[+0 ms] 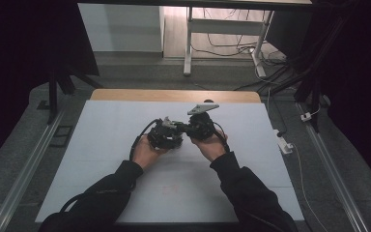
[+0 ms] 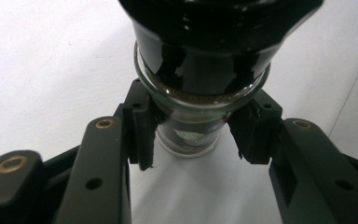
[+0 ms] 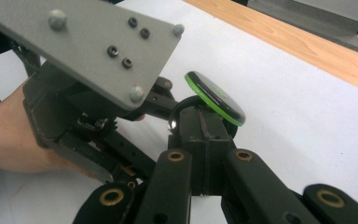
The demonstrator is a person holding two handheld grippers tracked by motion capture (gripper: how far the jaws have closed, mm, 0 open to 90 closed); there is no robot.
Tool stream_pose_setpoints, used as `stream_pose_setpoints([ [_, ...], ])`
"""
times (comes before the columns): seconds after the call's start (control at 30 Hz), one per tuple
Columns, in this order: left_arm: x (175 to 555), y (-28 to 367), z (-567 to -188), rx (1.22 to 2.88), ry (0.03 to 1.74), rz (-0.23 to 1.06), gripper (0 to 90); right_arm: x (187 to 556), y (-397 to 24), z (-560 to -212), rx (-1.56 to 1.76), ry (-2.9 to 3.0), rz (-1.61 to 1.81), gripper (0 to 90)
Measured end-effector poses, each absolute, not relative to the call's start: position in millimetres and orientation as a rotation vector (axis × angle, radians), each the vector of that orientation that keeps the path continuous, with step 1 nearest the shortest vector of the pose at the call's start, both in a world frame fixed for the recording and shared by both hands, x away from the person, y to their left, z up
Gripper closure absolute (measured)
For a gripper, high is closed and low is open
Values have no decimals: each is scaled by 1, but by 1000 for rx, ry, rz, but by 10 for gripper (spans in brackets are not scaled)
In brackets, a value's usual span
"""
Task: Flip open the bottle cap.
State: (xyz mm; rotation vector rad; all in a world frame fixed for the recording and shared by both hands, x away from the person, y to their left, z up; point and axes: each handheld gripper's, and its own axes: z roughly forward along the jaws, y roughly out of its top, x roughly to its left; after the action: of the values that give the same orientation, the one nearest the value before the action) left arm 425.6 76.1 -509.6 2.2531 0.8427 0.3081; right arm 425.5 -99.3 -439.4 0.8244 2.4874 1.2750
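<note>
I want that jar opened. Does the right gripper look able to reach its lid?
Probably yes: the lid sits just past the shut right gripper; the left gripper clamps only the glass jar.

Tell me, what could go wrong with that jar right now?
The left claw pinches the glass jar with narrow pads, so the smooth glass might slip and drop. The right claw sits tight against the green-rimmed lid; a hard twist could loosen it suddenly and spill the brown contents.
</note>
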Motion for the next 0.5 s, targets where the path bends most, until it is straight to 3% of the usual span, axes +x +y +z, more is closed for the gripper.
stream_pose_setpoints([
  [0.5,426,76,-509,2255,841,307,542,440,-101,-436,869,2450,1298,895],
])
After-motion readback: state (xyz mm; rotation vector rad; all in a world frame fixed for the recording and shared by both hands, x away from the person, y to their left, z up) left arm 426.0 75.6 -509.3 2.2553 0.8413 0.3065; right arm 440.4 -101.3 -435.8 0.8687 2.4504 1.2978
